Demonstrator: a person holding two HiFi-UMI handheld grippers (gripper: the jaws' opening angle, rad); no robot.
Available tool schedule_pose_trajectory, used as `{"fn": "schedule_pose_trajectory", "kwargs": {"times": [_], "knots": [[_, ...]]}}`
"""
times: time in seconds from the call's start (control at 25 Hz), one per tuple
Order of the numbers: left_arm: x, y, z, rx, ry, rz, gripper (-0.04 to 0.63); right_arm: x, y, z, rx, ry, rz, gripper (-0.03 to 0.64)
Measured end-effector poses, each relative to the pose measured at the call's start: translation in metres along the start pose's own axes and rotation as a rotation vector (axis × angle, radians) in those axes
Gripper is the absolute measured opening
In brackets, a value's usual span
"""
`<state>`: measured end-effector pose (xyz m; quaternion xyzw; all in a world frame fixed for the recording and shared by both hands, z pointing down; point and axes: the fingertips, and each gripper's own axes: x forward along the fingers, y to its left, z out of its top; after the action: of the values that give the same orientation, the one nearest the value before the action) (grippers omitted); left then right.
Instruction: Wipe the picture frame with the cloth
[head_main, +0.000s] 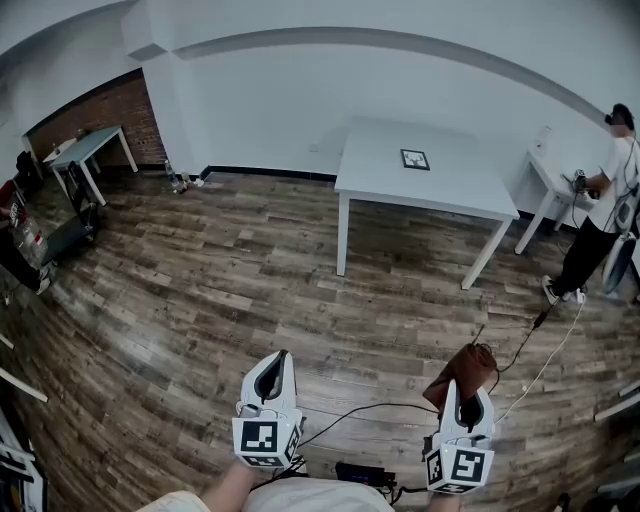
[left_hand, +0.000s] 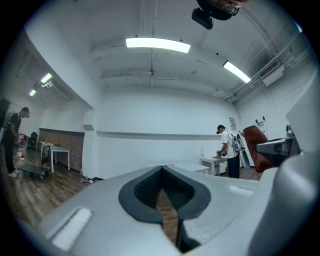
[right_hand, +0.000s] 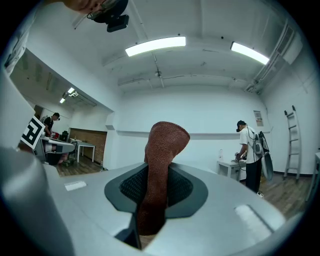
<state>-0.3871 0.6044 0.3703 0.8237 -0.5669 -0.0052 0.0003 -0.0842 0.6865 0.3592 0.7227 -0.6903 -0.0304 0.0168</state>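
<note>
My right gripper (head_main: 462, 388) pinches the brown cloth (head_main: 468, 365); my left gripper (head_main: 280, 358) is closed on nothing. The picture frame (head_main: 414, 159) (unwiped, I judge) lies near the white table's (head_main: 380, 172) far edge, well apart from both.

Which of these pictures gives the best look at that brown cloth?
The right gripper view: the cloth stands mid-picture, pinched between the right gripper's jaws, its knit weave plain. The head view shows only a small brown bundle above that gripper; the left gripper view, a brown patch at its right edge.
</note>
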Motion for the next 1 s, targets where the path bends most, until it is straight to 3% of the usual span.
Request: {"fn": "schedule_pose_trajectory", "kwargs": {"times": [0.44, 1.0], "knots": [[0.003, -0.027, -0.002, 0.005, 0.013, -0.011, 0.002, -0.008, -0.019, -0.007, 0.002, 0.0, 0.006, 0.109], [0.059, -0.102, -0.015, -0.018, 0.035, -0.018, 0.002, 0.025, -0.103, -0.015, 0.01, -0.011, 0.033, 0.109]]}}
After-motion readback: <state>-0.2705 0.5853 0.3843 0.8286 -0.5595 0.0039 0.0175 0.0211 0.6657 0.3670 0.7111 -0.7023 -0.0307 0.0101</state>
